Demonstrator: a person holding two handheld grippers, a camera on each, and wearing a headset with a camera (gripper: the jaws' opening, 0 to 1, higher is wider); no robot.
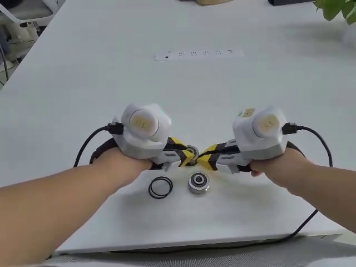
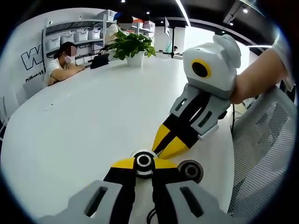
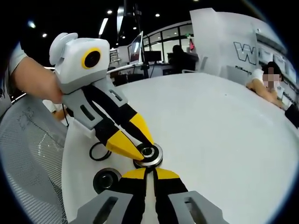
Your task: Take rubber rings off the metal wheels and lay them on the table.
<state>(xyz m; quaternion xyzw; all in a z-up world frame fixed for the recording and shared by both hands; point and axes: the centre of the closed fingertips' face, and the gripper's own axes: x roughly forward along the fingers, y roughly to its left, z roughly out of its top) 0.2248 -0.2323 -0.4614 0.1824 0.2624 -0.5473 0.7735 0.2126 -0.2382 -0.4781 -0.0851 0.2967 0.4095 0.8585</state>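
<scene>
Your left gripper (image 1: 184, 156) is clenched on a metal wheel (image 1: 192, 151) held between your hands at the near edge of the white table (image 1: 222, 83). Your right gripper (image 1: 202, 157) meets it with jaws pressed together at the wheel's rim. Two black rubber rings (image 1: 150, 188) lie just beside a second wheel (image 1: 198, 182), nearer you.

L forearm (image 1: 55, 200) and R forearm (image 1: 328, 186) lie over the near edge of the bench (image 1: 111, 72). L gripper (image 1: 185, 157) and R gripper (image 1: 203, 158) point at each other, tips nearly meeting. L jaws are clamped on a metal wheel (image 2: 143, 161); R jaws are pressed together at its rim.
</scene>
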